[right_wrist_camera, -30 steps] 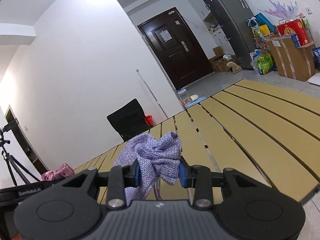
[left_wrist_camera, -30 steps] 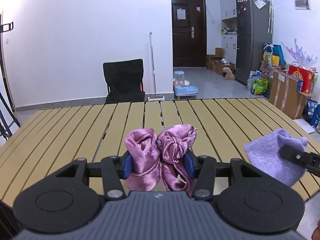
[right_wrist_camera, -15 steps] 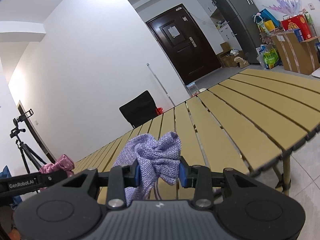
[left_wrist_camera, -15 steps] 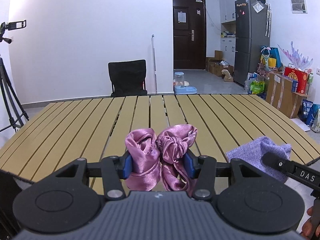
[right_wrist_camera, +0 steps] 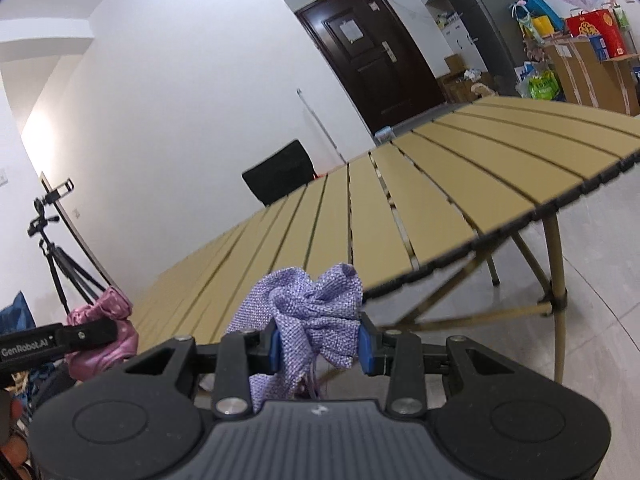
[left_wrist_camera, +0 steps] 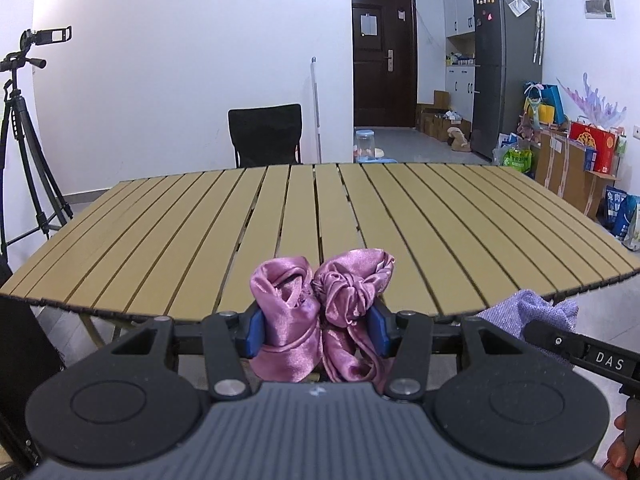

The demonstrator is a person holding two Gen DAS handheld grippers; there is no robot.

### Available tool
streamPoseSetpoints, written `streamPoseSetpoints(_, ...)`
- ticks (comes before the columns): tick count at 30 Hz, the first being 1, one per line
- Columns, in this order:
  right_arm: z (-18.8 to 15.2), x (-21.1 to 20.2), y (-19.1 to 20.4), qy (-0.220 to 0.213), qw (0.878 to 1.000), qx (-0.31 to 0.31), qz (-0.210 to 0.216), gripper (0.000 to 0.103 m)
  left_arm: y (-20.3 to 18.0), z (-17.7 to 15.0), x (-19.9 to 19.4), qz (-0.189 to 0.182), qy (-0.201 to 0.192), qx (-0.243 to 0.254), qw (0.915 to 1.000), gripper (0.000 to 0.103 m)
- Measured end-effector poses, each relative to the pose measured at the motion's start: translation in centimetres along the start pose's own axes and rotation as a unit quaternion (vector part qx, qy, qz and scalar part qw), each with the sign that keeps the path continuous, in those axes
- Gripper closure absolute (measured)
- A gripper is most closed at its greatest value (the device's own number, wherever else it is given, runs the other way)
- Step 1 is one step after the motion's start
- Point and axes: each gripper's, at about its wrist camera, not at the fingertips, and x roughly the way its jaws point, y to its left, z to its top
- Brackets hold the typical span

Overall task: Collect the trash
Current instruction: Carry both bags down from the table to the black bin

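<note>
My left gripper [left_wrist_camera: 316, 326] pinches the pink satin cloth [left_wrist_camera: 320, 312], right gripper [right_wrist_camera: 318, 346] pinches the purple knit cloth [right_wrist_camera: 308, 320]; hanging tails below either gripper could snag and slip free.

Your L gripper [left_wrist_camera: 316, 330]: jaws clamped on pink satin cloth [left_wrist_camera: 320, 312], blue pads pressing both sides, pointing slightly down. Your R gripper [right_wrist_camera: 318, 346]: jaws clamped on lilac woven cloth [right_wrist_camera: 308, 320], also tilted slightly down, rolled vs. L. Both side by side, R just right of L. Fingertips [left_wrist_camera: 618, 446] visible at R handle.
</note>
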Motion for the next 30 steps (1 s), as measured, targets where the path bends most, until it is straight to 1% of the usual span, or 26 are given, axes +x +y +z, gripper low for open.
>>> streamPoseSetpoints(10,-3.4,-1.0,0.5,0.042,0.999,-0.017,-0.013,0.068,1.2,-4.2,-0.6,-0.004,0.027,0.008,0.9996,0.053)
streamPoseSetpoints(17,-5.9,-0.9,1.3,0.078,0.996,-0.039,-0.029,0.068,2.1,-7.5,-1.0,-0.003,0.049,0.000,0.9988,0.053)
streamPoseSetpoints(30,-10.1,0.6,2.0,0.141,0.985,-0.074,-0.065,0.068,4.6,-13.4,0.2,0.003,0.113,-0.017,0.9935,0.053)
